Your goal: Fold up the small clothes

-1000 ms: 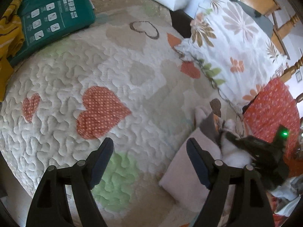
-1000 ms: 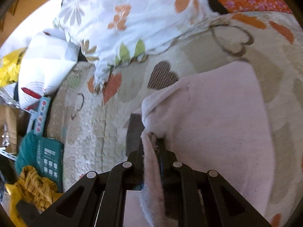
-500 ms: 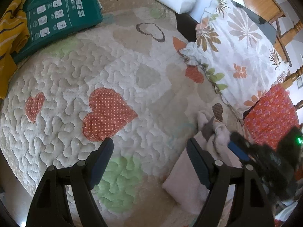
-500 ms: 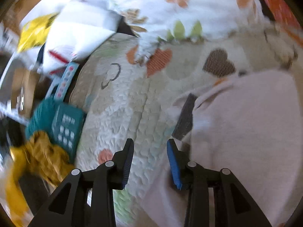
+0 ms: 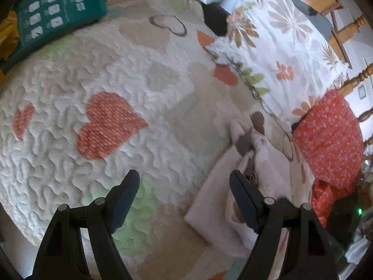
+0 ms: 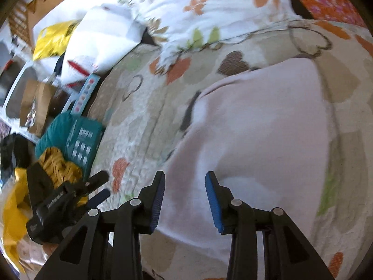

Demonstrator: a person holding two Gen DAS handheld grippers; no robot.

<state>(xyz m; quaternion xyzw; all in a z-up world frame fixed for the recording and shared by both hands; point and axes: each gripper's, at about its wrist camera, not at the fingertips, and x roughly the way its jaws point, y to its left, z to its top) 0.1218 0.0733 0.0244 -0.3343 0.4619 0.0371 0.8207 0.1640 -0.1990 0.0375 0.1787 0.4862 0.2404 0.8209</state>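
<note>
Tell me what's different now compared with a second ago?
The right gripper let go of the pale pink garment: its fingers, clamped on a fold a second ago, now stand open above the cloth, pulled back a little. The left gripper stayed open over the heart-patterned quilt; the garment still lies folded there.

A folded garment [image 6: 256, 135] lies on the quilt [image 5: 130, 70]. In the right wrist view a floral pillow [image 6: 209, 7] sits behind it, and a packet [image 6: 81, 137] lies far to its left at the quilt's edge, a crumpled cloth [image 6: 58, 165] just before that packet. Behind the packet rests another pillow [image 6: 102, 37].
</note>
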